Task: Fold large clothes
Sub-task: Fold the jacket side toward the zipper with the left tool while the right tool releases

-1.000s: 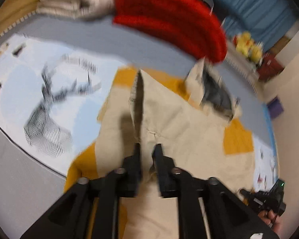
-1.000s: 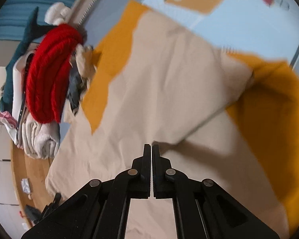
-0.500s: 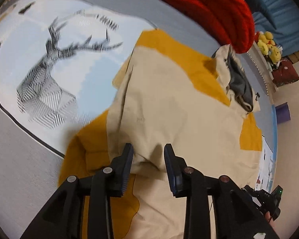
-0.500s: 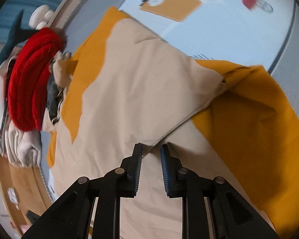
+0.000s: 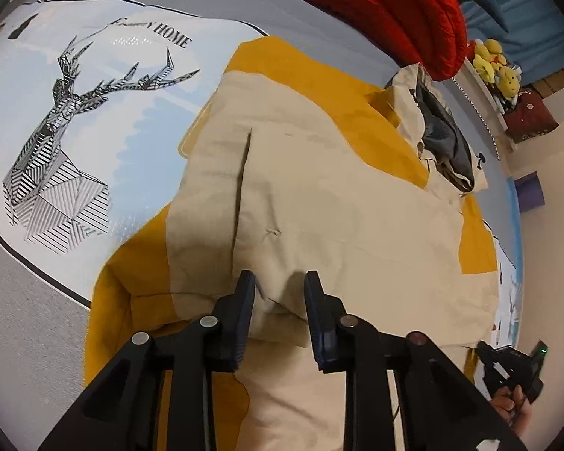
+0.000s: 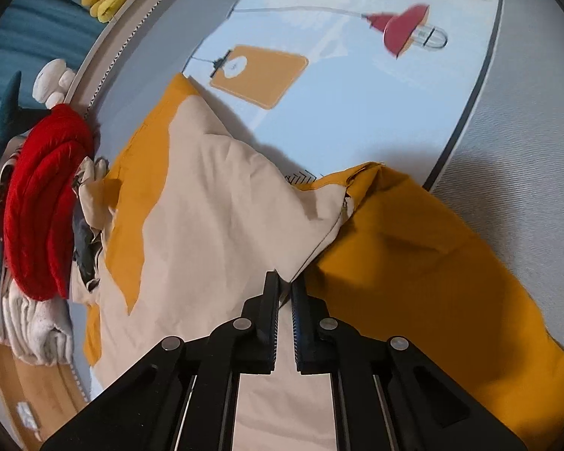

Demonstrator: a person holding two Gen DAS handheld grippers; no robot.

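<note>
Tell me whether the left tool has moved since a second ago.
Yes. The left tool has opened and let the beige-and-yellow jacket go, and the deer print on the mat now sits nearer and larger: it moved forward and down.

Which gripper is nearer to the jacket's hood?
Left. The left gripper sits mid-jacket below the hood; the right gripper is at the hem side, farther from it.

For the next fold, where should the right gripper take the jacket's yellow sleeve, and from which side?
Probably at the sleeve's far end, where its edge lies free on the mat, coming in low from the mat side. The rest lies flat and wide, offering no edge to pinch. The right gripper sits nearly closed at the beige panel's edge.
</note>
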